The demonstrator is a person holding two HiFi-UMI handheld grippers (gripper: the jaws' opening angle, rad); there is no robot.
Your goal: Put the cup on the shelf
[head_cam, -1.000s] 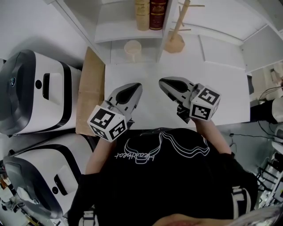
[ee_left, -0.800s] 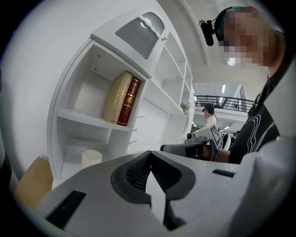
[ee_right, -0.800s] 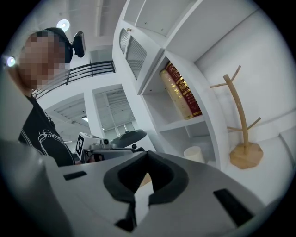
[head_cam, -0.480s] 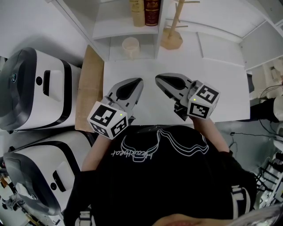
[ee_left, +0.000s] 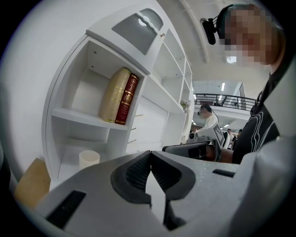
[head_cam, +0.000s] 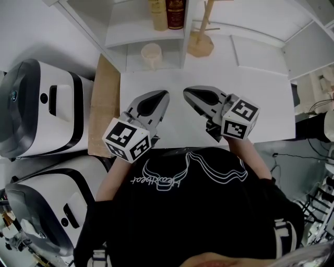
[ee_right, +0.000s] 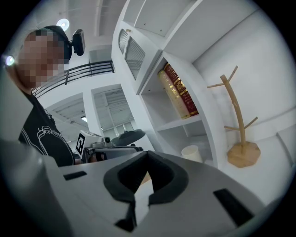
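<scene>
The cream cup (head_cam: 151, 53) stands upright in the lowest compartment of the white shelf (head_cam: 141, 35), below the board that carries two books (head_cam: 166, 11). My left gripper (head_cam: 166, 94) hovers over the white table (head_cam: 255, 83) near its front edge, shut and empty. Beside it, a little to the right, my right gripper (head_cam: 185, 92) is also shut and empty. Both point toward the shelf and are well short of it. From the left gripper (ee_left: 151, 153) the cup (ee_left: 89, 159) shows at the lower left. From the right gripper (ee_right: 147, 153) the cup (ee_right: 192, 152) shows to the right.
A wooden mug tree (head_cam: 201, 41) stands on the table right of the shelf, also seen as the mug tree (ee_right: 238, 125). A brown board (head_cam: 103, 104) lies along the table's left edge. Two white-and-grey machines (head_cam: 44, 109) stand further left. The person's black shirt (head_cam: 188, 208) fills the foreground.
The shelf and cup have slid slightly up the head view as the camera shifted. Both grippers stay shut and in almost the same place.
</scene>
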